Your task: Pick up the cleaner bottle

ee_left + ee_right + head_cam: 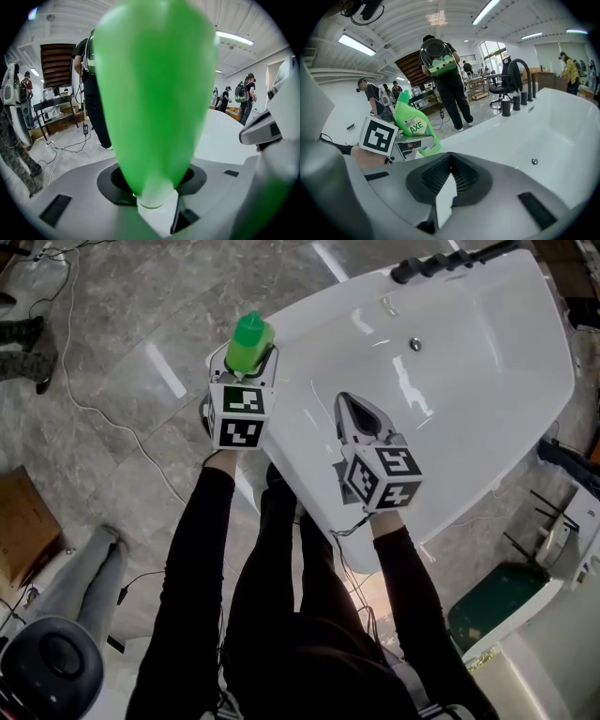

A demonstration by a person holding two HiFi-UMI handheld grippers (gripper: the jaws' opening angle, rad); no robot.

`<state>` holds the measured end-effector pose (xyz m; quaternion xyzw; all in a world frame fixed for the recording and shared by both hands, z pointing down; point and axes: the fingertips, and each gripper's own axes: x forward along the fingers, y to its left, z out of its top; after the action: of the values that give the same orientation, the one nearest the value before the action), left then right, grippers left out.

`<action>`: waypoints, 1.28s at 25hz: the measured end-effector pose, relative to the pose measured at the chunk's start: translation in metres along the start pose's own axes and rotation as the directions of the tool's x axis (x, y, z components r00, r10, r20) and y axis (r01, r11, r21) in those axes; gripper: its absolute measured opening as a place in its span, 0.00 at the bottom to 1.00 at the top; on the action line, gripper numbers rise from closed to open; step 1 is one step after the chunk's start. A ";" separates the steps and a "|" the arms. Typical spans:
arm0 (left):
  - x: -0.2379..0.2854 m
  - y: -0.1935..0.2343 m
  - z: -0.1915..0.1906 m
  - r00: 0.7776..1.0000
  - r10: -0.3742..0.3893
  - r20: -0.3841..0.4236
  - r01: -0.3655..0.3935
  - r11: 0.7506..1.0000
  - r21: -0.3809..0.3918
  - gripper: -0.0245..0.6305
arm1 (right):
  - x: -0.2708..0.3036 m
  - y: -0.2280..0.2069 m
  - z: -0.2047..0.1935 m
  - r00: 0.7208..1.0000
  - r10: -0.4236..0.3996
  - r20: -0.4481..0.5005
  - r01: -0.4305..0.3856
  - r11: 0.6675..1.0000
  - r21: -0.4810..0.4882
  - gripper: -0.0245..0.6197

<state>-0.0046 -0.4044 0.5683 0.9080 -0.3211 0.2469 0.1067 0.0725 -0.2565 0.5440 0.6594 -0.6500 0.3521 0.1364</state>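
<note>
While left gripper is clamping AXE cleaner bottle at bathtub rim, right gripper idling shut & empty, slick tapered bottle's prob. risking slipping.

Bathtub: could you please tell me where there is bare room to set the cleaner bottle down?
The basin of the bathtub is bare from the right gripper across to its far wall, up to the black faucet and around the small metal fitting. The left rim corner is crowded: the left gripper holds the cleaner bottle there.
</note>
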 end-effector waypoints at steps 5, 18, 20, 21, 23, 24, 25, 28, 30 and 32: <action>-0.015 -0.023 0.003 0.999 -0.038 0.010 0.038 0.999 0.015 0.34 | -0.011 0.004 -0.002 1.000 -0.001 0.009 0.001 1.000 -0.005 0.04; -0.075 -0.114 0.023 0.987 -0.155 0.034 0.151 0.985 0.085 0.34 | -0.086 -0.008 -0.004 0.995 -0.058 0.081 0.057 0.998 0.017 0.04; -0.083 -0.129 0.025 0.985 -0.169 0.038 0.165 0.982 0.094 0.34 | -0.100 -0.012 -0.007 0.994 -0.068 0.091 0.066 0.998 0.024 0.04; -0.087 -0.136 0.025 0.984 -0.175 0.039 0.170 0.981 0.098 0.34 | -0.106 -0.014 -0.010 0.993 -0.072 0.096 0.070 0.997 0.028 0.04; -0.095 -0.151 0.025 0.982 -0.185 0.041 0.180 0.978 0.104 0.34 | -0.120 -0.017 -0.016 0.991 -0.080 0.103 0.076 0.996 0.035 0.04; -0.099 -0.157 0.025 0.981 -0.190 0.041 0.185 0.977 0.107 0.34 | -0.126 -0.019 -0.018 0.991 -0.084 0.107 0.080 0.996 0.038 0.04; -0.103 -0.164 0.024 0.980 -0.195 0.040 0.190 0.976 0.111 0.34 | -0.131 -0.021 -0.021 0.990 -0.088 0.110 0.084 0.996 0.042 0.04; -0.113 -0.185 0.022 0.977 -0.210 0.035 0.204 0.971 0.123 0.34 | -0.149 -0.029 -0.029 0.987 -0.102 0.121 0.096 0.994 0.052 0.04; -0.119 -0.201 0.021 0.975 -0.219 0.031 0.213 0.968 0.132 0.34 | -0.163 -0.034 -0.033 0.986 -0.109 0.129 0.102 0.993 0.057 0.04; -0.125 -0.215 0.020 0.973 -0.229 0.026 0.223 0.965 0.140 0.34 | -0.176 -0.039 -0.037 0.984 -0.115 0.134 0.108 0.992 0.062 0.04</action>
<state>0.0559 -0.1798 0.4790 0.9488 -0.2001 0.2356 0.0653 0.1151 -0.0941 0.4686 0.7210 -0.6101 0.3151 0.0926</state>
